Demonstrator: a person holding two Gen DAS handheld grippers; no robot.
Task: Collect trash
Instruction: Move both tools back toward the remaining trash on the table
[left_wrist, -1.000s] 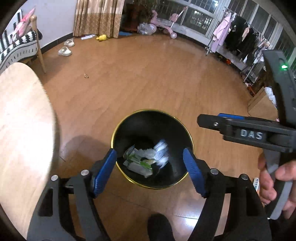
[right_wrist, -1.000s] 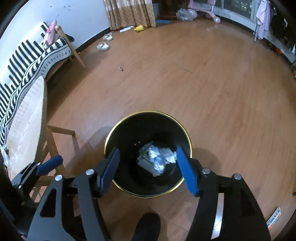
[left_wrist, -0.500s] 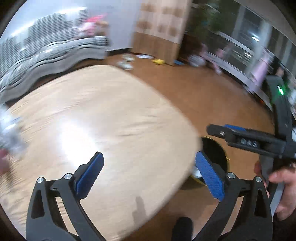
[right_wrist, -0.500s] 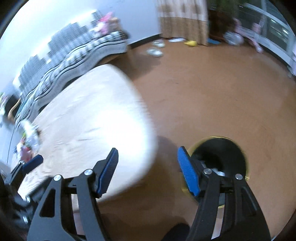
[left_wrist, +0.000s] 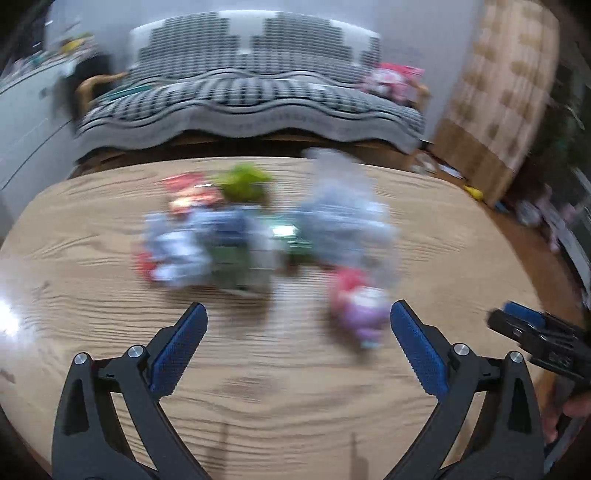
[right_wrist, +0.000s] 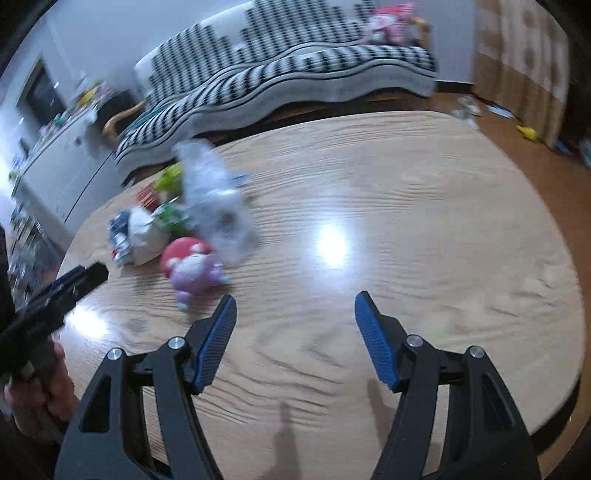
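A blurred heap of trash lies on the round wooden table: crumpled clear plastic, blue-and-white wrappers, red and green packets, and a pink-and-purple toy figure. My left gripper hangs open just short of the heap, nothing between its blue pads. In the right wrist view the same plastic, wrappers and toy lie to the upper left. My right gripper stands open over bare tabletop, to the right of the heap. Each gripper shows at the edge of the other's view.
A striped black-and-white sofa stands behind the table, with a pink plush toy on its right end. A patterned curtain hangs at the right. White cabinets line the left wall. Small items lie on the wood floor.
Both grippers have swung away from the black trash bin on the floor and up over the table, now facing the trash heap. The left gripper's jaws stand wider than a second ago.
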